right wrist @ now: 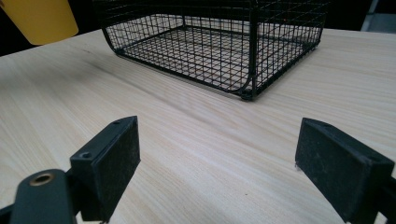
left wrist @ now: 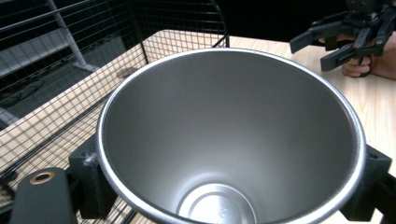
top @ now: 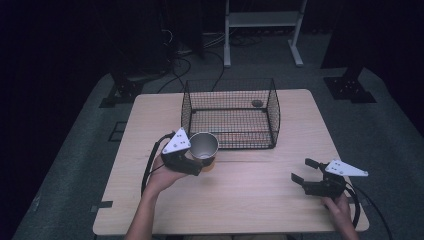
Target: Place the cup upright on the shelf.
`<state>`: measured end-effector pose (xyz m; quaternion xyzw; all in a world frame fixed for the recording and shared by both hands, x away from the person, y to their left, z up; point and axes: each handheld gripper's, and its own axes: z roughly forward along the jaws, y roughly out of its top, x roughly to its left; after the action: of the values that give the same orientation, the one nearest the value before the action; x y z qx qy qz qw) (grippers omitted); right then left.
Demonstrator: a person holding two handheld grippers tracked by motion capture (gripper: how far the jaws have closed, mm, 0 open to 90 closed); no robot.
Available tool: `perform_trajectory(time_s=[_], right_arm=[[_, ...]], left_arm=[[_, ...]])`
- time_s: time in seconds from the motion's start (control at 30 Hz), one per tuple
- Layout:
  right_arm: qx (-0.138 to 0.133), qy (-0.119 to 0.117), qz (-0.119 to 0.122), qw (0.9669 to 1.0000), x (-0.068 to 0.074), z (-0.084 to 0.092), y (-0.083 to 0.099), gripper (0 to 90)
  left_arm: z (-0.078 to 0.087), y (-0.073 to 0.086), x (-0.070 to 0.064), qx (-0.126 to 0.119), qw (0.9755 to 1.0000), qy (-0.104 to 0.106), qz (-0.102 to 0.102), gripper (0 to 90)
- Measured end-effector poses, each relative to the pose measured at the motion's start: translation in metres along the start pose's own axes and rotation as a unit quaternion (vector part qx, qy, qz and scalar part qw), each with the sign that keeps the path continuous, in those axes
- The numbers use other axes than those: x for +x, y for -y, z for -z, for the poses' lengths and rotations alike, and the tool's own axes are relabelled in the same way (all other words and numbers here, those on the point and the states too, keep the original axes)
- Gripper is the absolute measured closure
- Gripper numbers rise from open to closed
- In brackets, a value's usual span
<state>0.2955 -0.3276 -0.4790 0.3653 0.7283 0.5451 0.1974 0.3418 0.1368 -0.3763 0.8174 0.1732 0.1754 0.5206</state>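
A: Where is the basket [top: 230,114]?
B: On the table [top: 260,195], in the upper middle of the high view.

A: And the cup [top: 203,145]?
B: Just below the basket's lower left corner, between the jaws of the left gripper [top: 196,161].

A: Where is the right gripper [top: 306,172]?
B: Lower right, well apart from the cup, with bare table between its jaws.
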Motion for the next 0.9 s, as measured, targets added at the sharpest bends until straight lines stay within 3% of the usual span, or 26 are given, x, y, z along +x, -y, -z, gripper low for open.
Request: perform_trajectory(time_s=[0.4, 0.9], right_arm=[[-0.002, 0.000, -0.001, 1.0000, 0.000, 0.000, 0.000, 12.9], [-0.002, -0.002, -0.002, 1.0000, 0.000, 0.000, 0.000, 12.9]], left_arm=[[-0.017, -0.027, 0.003, 0.000, 0.9997, 0.018, -0.018, 13.6], [-0.043, -0.057, 0.020, 0.007, 0.9990, 0.038, -0.021, 13.6]])
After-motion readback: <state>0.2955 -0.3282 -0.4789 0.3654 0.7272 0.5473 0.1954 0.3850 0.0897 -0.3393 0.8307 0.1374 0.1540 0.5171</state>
